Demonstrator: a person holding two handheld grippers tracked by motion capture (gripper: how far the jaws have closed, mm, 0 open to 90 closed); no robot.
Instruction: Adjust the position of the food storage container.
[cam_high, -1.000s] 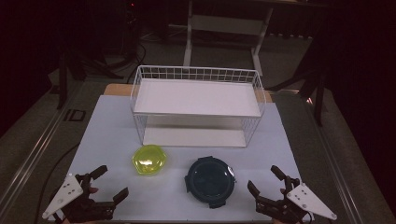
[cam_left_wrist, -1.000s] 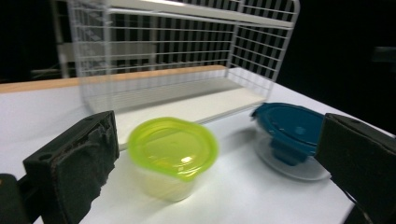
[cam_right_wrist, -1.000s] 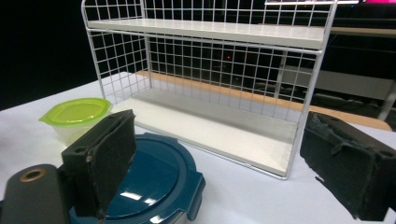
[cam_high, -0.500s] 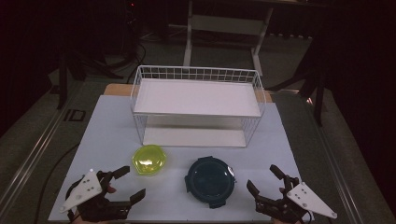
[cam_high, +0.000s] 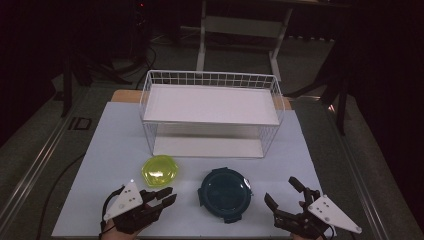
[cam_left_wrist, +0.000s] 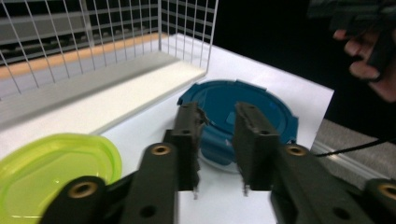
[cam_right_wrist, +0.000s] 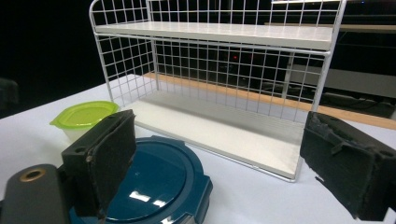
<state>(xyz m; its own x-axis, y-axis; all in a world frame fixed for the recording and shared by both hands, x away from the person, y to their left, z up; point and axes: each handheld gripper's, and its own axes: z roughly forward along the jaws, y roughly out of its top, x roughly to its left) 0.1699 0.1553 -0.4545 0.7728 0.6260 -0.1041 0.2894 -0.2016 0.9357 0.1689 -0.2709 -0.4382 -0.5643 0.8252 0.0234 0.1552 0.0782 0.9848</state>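
In the high view we held the left gripper (cam_high: 162, 196) at the lower left of the frame, just below the yellow lid (cam_high: 159, 171) and not touching it. Its jaws had just been closing and stood near together with a narrow gap, nothing between them. In the left gripper view they pointed toward the blue lid (cam_left_wrist: 238, 116), with the yellow lid (cam_left_wrist: 51, 168) at lower left. Our right gripper (cam_high: 284, 194) sat at lower right, jaws wide apart and empty, just beside the blue lid (cam_high: 224, 194). Both lids lay flat on the table (cam_high: 115, 145), in front of the wire rack (cam_high: 210, 115) at centre frame.
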